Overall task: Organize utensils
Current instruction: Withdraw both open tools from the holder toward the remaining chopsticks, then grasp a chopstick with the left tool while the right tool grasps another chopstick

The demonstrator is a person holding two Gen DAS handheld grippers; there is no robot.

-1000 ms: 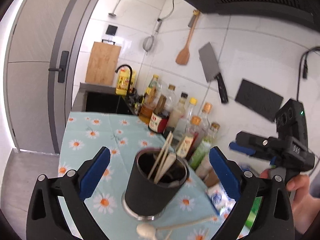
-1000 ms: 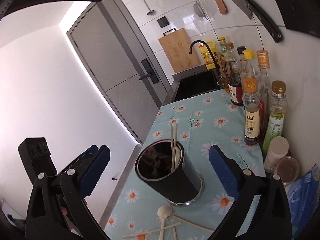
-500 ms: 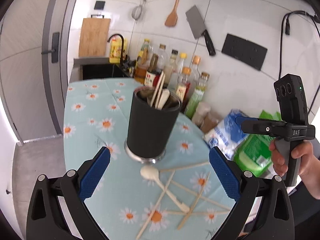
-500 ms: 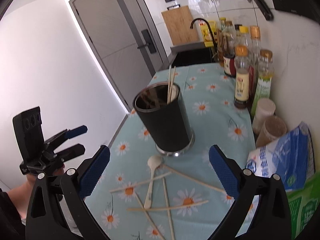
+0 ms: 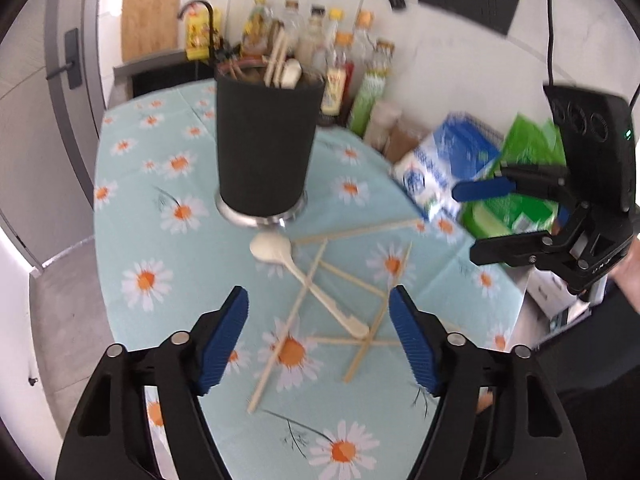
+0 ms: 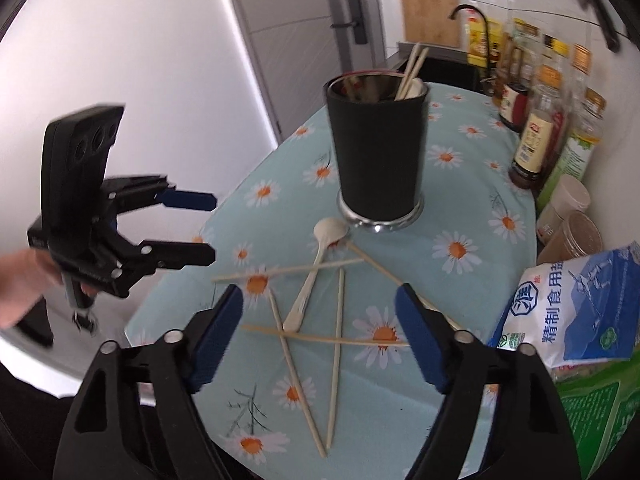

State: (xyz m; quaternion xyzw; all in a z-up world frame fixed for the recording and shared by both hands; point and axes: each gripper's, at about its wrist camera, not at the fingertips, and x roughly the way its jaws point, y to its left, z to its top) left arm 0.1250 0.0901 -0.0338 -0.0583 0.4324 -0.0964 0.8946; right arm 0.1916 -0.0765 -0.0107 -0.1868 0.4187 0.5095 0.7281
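Plainly, the fingers (image 5: 236, 336) of the left gripper (image 5: 318, 338) stand apart and are closing, with nothing pressed between the blue pads; through the gap lie the loose chopsticks (image 5: 288, 328) and the white spoon (image 5: 304, 276), flat on the surface (image 5: 132, 208). That gripper tilts steeply down toward the pile, hanging above it without touching. The right gripper (image 6: 320, 334) has its fingers (image 6: 416, 344) likewise apart and closing on nothing, tilted down over the same heap, where the spoon (image 6: 316, 264) lies crossed by several chopsticks (image 6: 336, 360). From the left view the right gripper (image 5: 480, 220) shows side-on at the right edge, held by a hand (image 5: 630, 272) that is only partly in view. From the right view the left gripper (image 6: 200, 226) shows at the left edge, off the side of the surface, with a hand (image 6: 20, 284) wrapped around its handle. Just beyond the pile stands the black utensil holder (image 6: 378, 152), upright on its metal base, with chopsticks and a pale spoon already in it; the loose spoon's bowl lies just beside that base. Bottles (image 6: 540, 128) line the wall, and a blue-and-white bag (image 6: 576, 312) sits near the surface's right end.
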